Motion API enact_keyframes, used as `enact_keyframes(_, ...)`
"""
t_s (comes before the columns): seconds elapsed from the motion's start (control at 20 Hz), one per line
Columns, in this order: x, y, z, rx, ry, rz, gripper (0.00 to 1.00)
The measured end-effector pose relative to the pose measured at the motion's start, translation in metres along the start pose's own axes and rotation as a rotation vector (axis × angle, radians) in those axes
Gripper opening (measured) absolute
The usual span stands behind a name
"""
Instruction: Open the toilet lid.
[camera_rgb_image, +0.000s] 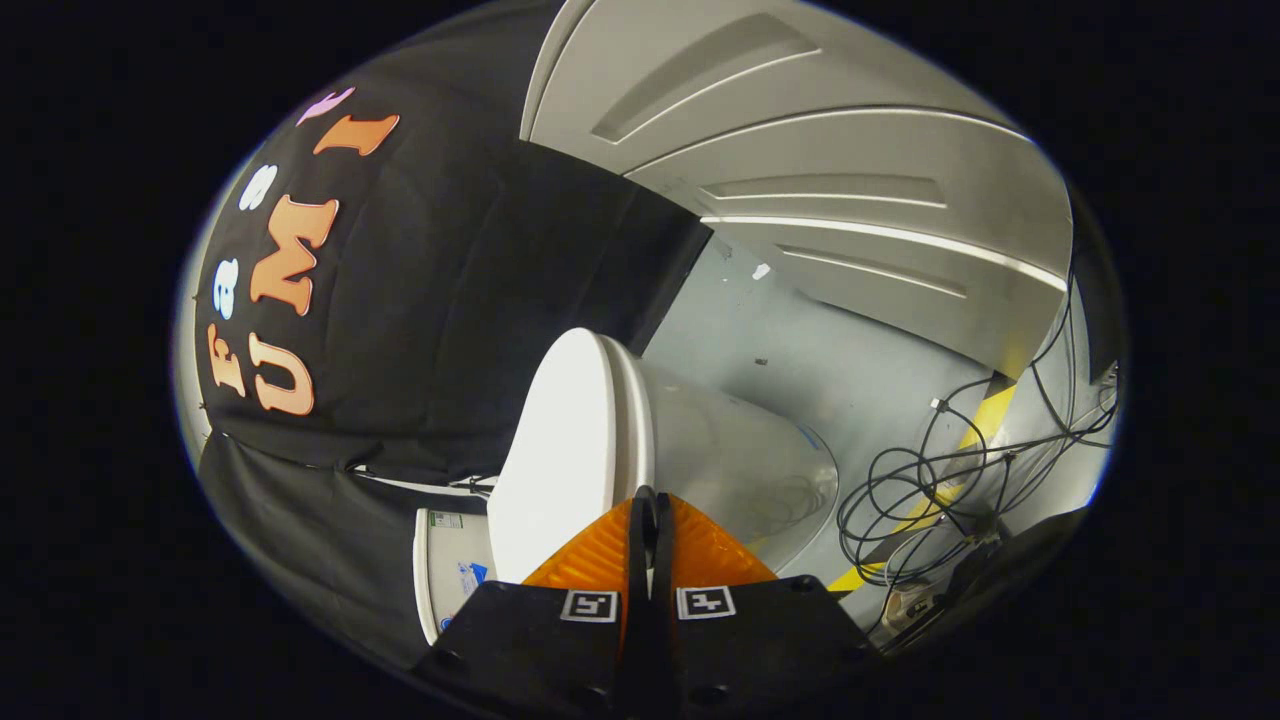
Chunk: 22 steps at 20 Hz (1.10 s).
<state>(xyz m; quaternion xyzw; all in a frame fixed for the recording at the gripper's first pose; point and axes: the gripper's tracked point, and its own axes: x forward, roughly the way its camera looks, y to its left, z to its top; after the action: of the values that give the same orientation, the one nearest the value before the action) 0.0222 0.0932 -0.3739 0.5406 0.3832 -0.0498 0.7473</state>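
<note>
Bright glare on the toilet lid (555, 450); strong fisheye bending; corners dim.

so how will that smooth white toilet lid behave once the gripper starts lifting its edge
The smooth white toilet lid looks rigid, so it should swing as one stiff piece, not flex. Its glossy surface could be slippery. The gripper has its fingers nearly together at the lid's edge, with a sliver of white between them; whether they pinch it is unclear. The lid may drop back if let go early.

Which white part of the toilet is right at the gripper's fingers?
The toilet lid: its edge sits just ahead of the closed gripper. The tank lies off to one side, and the bowl stretches away beyond the fingertips.
</note>
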Motion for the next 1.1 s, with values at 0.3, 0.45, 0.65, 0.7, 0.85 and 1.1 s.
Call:
enact_keyframes(0.3, -0.007, 0.009, 0.004, -0.024, -0.042, 0.022, 0.08)
enact_keyframes(0.45, -0.016, 0.028, 0.010, -0.044, -0.074, 0.075, 0.08)
enact_keyframes(0.65, -0.020, 0.054, 0.025, -0.159, -0.183, 0.072, 0.08)
enact_keyframes(0.7, -0.022, 0.057, 0.024, -0.204, -0.202, 0.044, 0.08)
enact_keyframes(0.85, -0.025, 0.076, 0.030, -0.348, -0.277, -0.020, 0.08)
enact_keyframes(1.1, -0.048, 0.132, 0.027, -0.402, -0.344, 0.038, 0.08)
